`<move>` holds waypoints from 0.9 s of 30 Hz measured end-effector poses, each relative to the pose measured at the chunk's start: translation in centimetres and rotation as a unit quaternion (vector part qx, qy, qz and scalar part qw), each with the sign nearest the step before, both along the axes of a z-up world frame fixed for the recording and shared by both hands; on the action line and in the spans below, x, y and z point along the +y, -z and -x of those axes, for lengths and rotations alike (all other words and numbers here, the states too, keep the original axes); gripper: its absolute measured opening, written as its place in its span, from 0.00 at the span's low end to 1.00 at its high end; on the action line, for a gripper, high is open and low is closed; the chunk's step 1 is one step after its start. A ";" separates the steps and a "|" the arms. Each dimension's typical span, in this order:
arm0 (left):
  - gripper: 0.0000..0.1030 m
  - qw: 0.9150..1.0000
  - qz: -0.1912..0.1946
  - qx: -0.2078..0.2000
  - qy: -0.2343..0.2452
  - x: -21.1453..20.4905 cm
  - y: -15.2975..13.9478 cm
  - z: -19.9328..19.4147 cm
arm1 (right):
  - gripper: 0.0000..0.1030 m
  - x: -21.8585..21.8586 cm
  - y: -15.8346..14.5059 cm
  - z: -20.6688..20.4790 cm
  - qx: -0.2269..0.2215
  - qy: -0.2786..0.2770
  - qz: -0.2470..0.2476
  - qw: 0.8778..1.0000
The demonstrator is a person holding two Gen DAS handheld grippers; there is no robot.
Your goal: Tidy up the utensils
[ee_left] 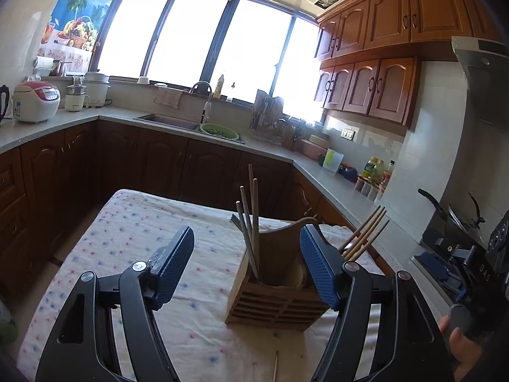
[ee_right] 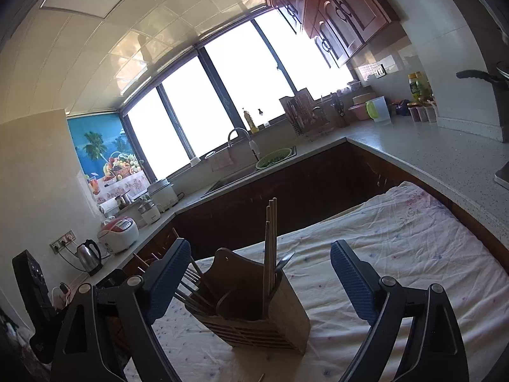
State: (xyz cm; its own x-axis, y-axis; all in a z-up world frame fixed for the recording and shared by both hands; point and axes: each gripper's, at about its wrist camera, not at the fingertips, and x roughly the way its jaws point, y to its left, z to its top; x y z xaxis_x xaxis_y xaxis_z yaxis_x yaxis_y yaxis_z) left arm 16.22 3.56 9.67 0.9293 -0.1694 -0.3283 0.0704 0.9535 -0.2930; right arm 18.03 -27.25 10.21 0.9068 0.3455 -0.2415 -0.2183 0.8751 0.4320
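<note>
Gaping wide, left tool (ee_left: 246, 256) and right tool (ee_right: 261, 270) hold nothing, flanking the wooden utensil holder (ee_left: 280, 299)

Black linkage arms, ribbed blue fingers (ee_left: 178, 254) (silver pivot screws)

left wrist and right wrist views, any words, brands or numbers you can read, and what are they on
"DAS" in white letters on the black body of the right gripper, seen at the right edge of the left wrist view.
Bottle labels on the counter: too small to read.
Rice cooker panel: blurred, unreadable.
Yellow bottle in the right wrist view: label unreadable.
Nothing readable on the wooden utensil holder.
</note>
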 end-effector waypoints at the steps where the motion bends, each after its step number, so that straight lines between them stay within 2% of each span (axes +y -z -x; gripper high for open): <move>1: 0.69 1.000 0.002 0.003 -0.001 0.1 0.4 0.5 | 0.90 -0.2 0.3 0.4 0.002 0.000 -0.003 1.000; 17: 0.72 0.997 0.014 0.074 -0.006 0.4 6.5 7.4 | 0.90 -1.0 5.1 7.4 0.046 -0.001 -0.022 0.999; 22: 0.72 0.996 0.013 0.083 -0.010 0.3 7.9 9.5 | 0.91 -0.8 6.8 9.6 0.054 0.000 -0.014 0.998; 27: 0.75 0.996 -0.005 0.090 -0.012 0.1 8.8 11.2 | 0.91 0.1 8.9 11.7 0.061 -0.001 0.012 0.998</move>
State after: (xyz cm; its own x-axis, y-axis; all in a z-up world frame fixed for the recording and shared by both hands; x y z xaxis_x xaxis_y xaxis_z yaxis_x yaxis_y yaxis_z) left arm 5.05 3.63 0.82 0.8588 -0.1442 -0.4916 -0.0054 0.9570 -0.2902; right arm 6.30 -27.19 1.34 0.8699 0.3394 -0.3578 -0.1671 0.8854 0.4337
